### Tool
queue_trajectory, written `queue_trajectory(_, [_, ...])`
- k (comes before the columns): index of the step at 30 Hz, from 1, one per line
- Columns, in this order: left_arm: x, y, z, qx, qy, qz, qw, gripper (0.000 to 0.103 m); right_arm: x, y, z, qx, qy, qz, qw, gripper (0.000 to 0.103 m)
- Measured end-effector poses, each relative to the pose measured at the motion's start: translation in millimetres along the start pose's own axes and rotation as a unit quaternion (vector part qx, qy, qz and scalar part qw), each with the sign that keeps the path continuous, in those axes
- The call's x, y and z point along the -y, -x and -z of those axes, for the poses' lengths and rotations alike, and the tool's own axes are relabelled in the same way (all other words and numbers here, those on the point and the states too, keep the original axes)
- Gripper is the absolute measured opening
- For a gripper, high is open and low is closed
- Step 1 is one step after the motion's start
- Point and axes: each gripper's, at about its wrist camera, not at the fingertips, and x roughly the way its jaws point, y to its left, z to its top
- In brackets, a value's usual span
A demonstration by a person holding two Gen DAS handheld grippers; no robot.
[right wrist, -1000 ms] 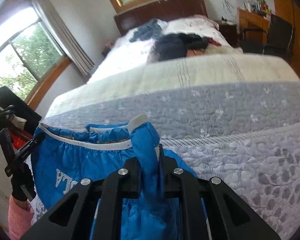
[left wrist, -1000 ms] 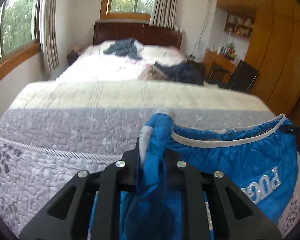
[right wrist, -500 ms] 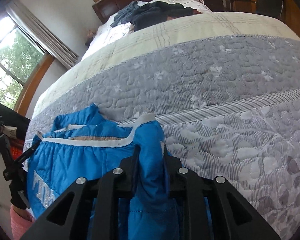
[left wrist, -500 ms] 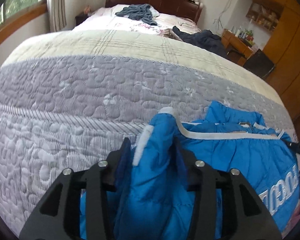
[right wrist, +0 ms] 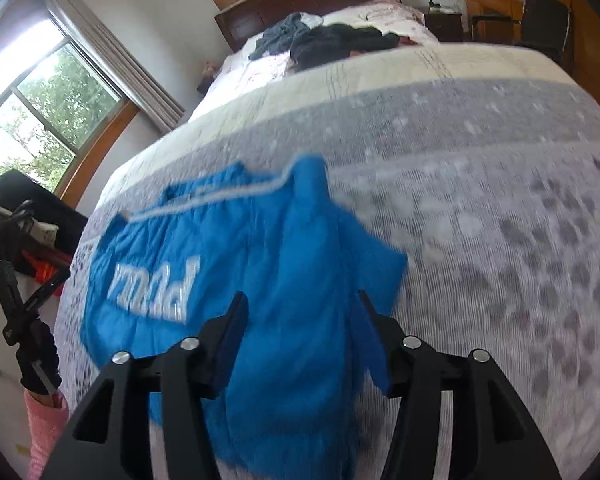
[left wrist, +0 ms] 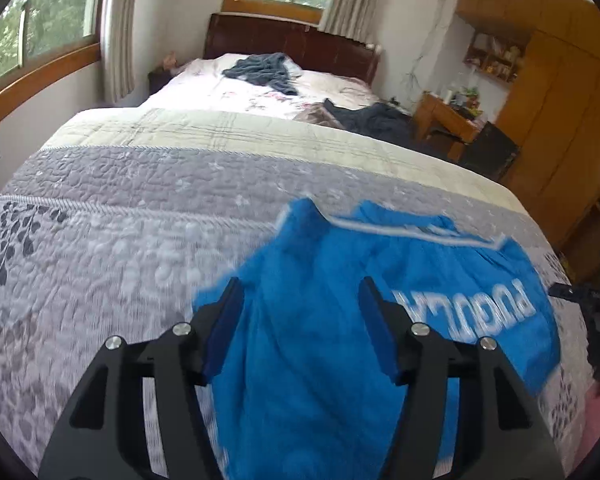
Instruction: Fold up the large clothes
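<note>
Blue padded jacket (left wrist: 340,320), lying spread on the bed quilt (left wrist: 120,208) for folding; left gripper (left wrist: 300,328) and right gripper (right wrist: 302,332) both released, jaws apart above it.

Grey quilted bed (left wrist: 100,240), blue jacket (left wrist: 320,320) on it, dark clothes (left wrist: 264,68) farther back

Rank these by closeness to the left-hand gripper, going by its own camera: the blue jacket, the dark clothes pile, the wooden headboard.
1. Blue jacket, directly under the open left gripper.
2. Dark clothes pile, farther up the bed, right side.
3. Wooden headboard, against the far wall.
</note>
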Motion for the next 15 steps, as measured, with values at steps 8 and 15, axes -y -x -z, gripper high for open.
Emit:
queue_trajectory(8, [18.4,0.4,41.5,-0.022,-0.024,0.01,0.9994,0.059,1.5,-2.4,40.5,-0.033,0.005,-0.001,0.999,0.032])
queue_trajectory(15, [5.9,-26.5,56.8,-0.041,-0.022,0.001,0.9989,0.06,-5.5,-9.0,50.0,-0.047,0.027,0.041,0.998,0.02])
